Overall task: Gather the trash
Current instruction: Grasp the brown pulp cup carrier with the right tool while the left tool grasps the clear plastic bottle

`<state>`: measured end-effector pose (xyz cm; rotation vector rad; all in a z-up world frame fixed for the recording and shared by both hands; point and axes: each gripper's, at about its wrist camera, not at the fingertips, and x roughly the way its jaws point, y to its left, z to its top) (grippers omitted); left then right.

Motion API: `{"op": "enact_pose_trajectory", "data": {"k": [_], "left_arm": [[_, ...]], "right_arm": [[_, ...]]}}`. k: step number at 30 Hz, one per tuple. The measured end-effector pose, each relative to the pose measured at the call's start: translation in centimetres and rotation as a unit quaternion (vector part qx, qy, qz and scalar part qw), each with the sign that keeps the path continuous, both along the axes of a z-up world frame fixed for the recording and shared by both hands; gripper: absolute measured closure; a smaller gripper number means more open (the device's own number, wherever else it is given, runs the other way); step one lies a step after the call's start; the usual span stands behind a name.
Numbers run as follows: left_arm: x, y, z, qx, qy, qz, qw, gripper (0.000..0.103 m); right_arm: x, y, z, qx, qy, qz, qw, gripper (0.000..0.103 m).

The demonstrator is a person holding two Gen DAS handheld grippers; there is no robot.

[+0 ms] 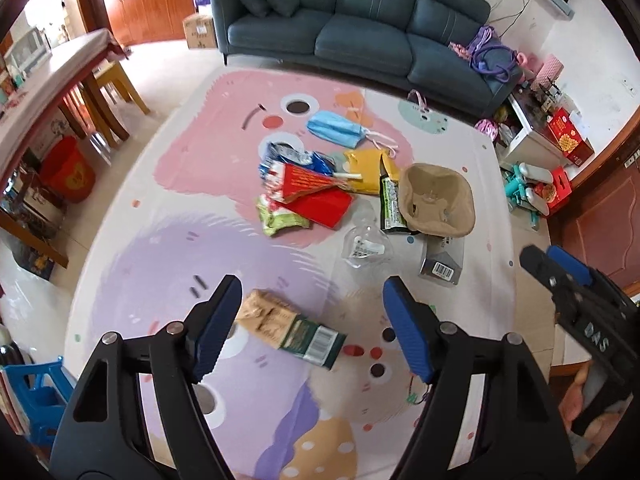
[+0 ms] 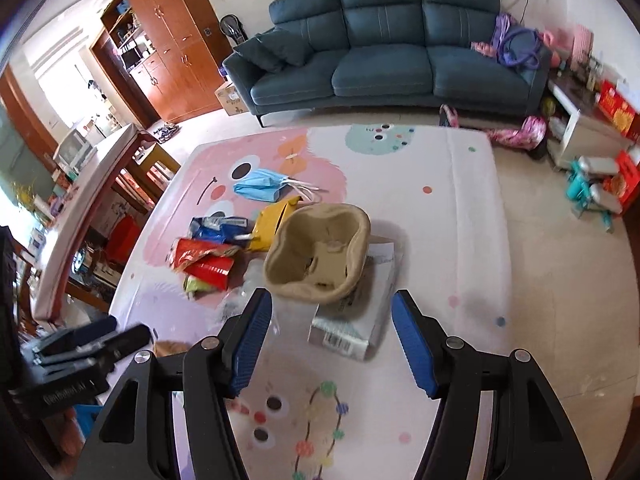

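Both sets of jaws open and empty: left gripper (image 1: 312,320) hangs over the tan-and-green wrapper (image 1: 289,328) lying between its fingers on the play mat (image 1: 448,128), right gripper (image 2: 332,340) near the grey box (image 2: 352,320) under the cardboard tray (image 2: 320,256).

Teal sofa (image 1: 352,28) behind pastel play mat (image 1: 200,264)

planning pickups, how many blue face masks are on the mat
1. The blue face mask lies on the pink part of the mat, on the sofa side of the wrapper pile. Another could be hidden under the pile.
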<state>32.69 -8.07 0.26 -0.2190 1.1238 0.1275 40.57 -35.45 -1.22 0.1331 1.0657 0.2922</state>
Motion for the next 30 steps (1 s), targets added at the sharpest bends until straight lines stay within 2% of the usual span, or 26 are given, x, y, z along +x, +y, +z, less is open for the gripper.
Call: {"op": "enact_pose_trajectory", "data": {"k": [4, 9, 13, 19, 21, 23, 24, 28, 30], "left_arm": [[3.1, -0.9, -2.8, -0.017, 0.029, -0.003, 0.9994, 0.032], [6.8, -1.5, -6.6, -0.039, 0.066, -0.003, 0.9971, 0.032], [8.7, -1.7, -9.2, -0.054, 0.092, -0.006, 0.9943, 0.035], [10.4, -1.5, -12.8, -0.076, 0.125, 0.004, 0.9892, 0.035], [10.9, -1.3, -13.9, -0.091, 0.137, 0.01, 0.9864, 0.036], [11.3, -1.2, -14.7, -0.105, 0.144, 0.015, 0.9839, 0.04], [11.4, -1.2, -14.9, -0.11, 0.147, 0.015, 0.9829, 0.047], [11.8, -2.1, -15.8, -0.121, 0.154, 0.006, 0.9805, 0.073], [11.6, -2.7, -15.8, -0.121, 0.151, -0.002, 0.9811, 0.08]], "right_arm": [[3.7, -0.4, -3.0, 0.009, 0.024, -0.007, 1.0, 0.039], [6.1, -0.5, -5.6, 0.023, 0.045, -0.013, 0.999, 0.041], [7.4, 0.0, -7.5, 0.028, 0.059, -0.004, 0.998, 0.048], [7.7, 0.9, -9.4, 0.026, 0.071, 0.008, 0.997, 0.07], [7.2, 1.2, -9.7, 0.022, 0.074, 0.01, 0.997, 0.072], [6.6, 1.3, -9.9, 0.02, 0.074, 0.01, 0.997, 0.074], [6.5, 1.3, -10.1, 0.017, 0.074, 0.007, 0.997, 0.075], [5.5, 1.4, -10.3, 0.022, 0.069, 0.006, 0.997, 0.089], [4.9, 1.4, -9.7, 0.022, 0.061, 0.01, 0.998, 0.091]]}}
